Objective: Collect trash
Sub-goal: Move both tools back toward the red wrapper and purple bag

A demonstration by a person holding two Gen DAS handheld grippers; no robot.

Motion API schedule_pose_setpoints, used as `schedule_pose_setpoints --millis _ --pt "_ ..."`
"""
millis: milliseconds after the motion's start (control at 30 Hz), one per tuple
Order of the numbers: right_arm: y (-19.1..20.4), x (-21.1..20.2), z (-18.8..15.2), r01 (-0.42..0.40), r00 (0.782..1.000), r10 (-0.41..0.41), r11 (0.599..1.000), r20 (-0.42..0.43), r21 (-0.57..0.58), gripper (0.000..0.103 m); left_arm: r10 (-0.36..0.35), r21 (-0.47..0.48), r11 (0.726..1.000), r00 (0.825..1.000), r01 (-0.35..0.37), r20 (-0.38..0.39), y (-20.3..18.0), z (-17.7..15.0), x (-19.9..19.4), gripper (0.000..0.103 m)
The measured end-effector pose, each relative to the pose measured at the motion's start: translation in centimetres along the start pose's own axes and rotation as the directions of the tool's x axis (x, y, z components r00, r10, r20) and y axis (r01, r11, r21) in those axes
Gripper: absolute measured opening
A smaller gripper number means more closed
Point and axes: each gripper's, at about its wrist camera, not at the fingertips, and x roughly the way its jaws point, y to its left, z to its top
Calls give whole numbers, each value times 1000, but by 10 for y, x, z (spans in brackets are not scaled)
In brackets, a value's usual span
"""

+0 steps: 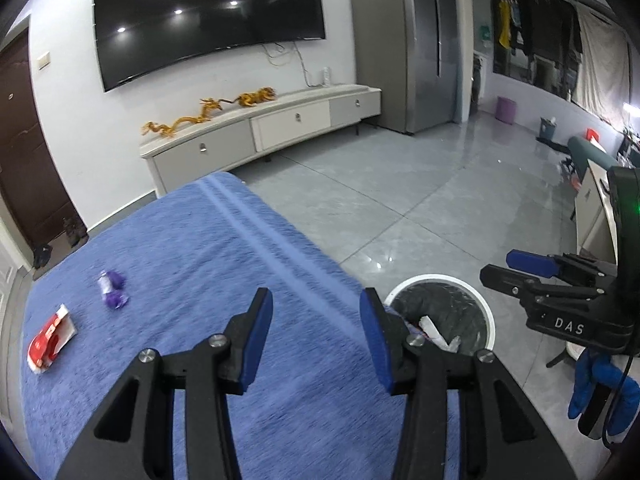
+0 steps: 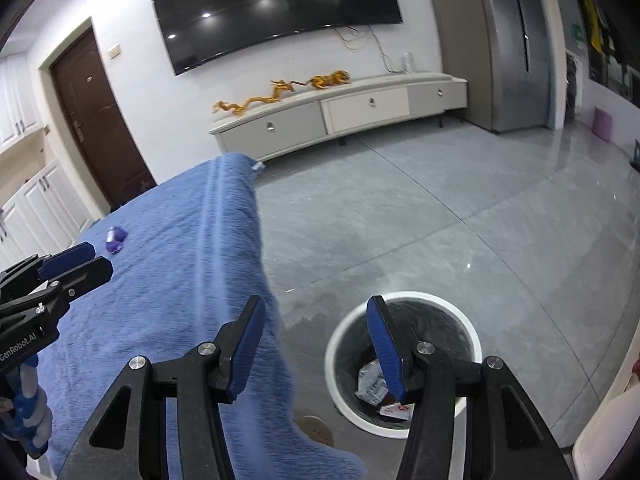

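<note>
A purple wrapper [image 1: 112, 288] [image 2: 115, 239] and a red-and-white wrapper [image 1: 50, 340] lie on the blue cloth [image 1: 192, 264] [image 2: 172, 280] covering the table. On the floor beside the table stands a white-rimmed bin [image 1: 486, 312] [image 2: 400, 294] with a dark liner, holding white paper scraps [image 2: 370, 380]. My left gripper [image 1: 316, 340] [image 2: 99, 257] hovers open over the cloth's right edge, with nothing between its blue pads. My right gripper [image 2: 316, 336] [image 1: 498, 265] is open too, above the gap between table and bin, and holds nothing.
Grey tiled floor [image 2: 460, 220] stretches to a long TV cabinet [image 1: 260, 128] carrying golden dragon figures, under a wall-mounted TV. A brown door [image 2: 92, 116] is far left and a tall grey fridge [image 1: 424, 44] at the back right. White furniture [image 1: 592, 208] stands at the right edge.
</note>
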Motion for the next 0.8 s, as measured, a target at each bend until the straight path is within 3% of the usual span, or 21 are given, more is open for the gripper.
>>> schedule_pose_setpoints --millis 567,800 --pt "99 -4 11 4 1000 -7 991 -23 -136 53 12 -192 981 997 4 81 92 -37 -43 44" --pt "147 8 12 -44 998 34 983 -57 -176 54 20 -259 966 996 2 83 138 -60 -49 49"
